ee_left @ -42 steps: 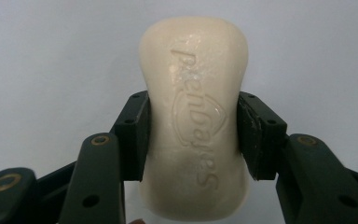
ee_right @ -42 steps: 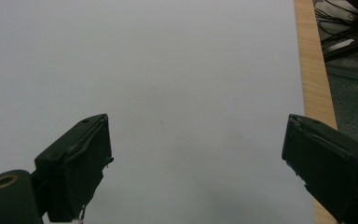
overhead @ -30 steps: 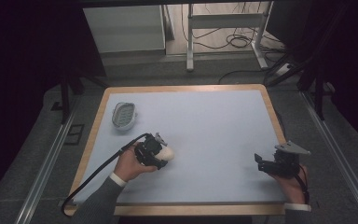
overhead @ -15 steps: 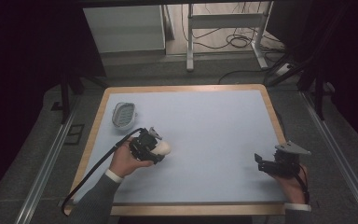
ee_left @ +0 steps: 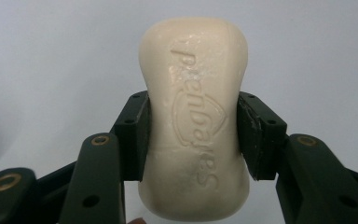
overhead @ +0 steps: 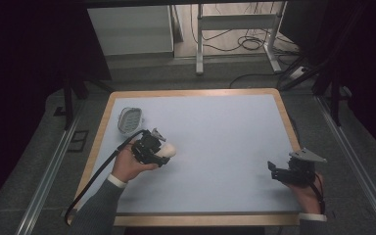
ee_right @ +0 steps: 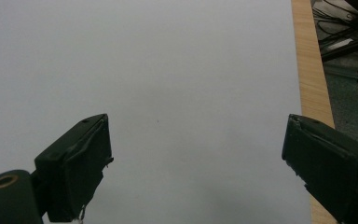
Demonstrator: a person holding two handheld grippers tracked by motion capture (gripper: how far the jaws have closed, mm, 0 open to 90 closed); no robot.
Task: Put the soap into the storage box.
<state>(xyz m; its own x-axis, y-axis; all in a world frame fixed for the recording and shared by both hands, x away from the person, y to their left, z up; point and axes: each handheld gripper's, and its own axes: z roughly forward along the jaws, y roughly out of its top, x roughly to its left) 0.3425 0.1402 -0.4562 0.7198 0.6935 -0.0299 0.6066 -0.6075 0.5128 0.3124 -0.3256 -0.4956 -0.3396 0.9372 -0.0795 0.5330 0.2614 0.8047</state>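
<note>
So the table (overhead: pixel 215 127) has a pale blue-grey top with a light wood rim, totally matte and plain, no marks that I can make out. Around it the floor is grey carpet, with metal rails running along both sides, and the room past that goes pretty dark. At the far end there's a white cabinet (overhead: pixel 129 29), a metal frame's legs (overhead: pixel 235 29) and a tangle of cables (overhead: pixel 254 44) on the floor.

On the left side of the table, the left gripper (ee_left: pixel 193 135) is clamped on a cream soap bar (ee_left: pixel 195 121), pads pressing its narrow waist from both sides. A small ridged soap dish (overhead: pixel 129 119) sits just beyond it, near the left rim. The right gripper (ee_right: pixel 196 163) is near the right edge, jaws spread wide with nothing between them, just bare tabletop.
</note>
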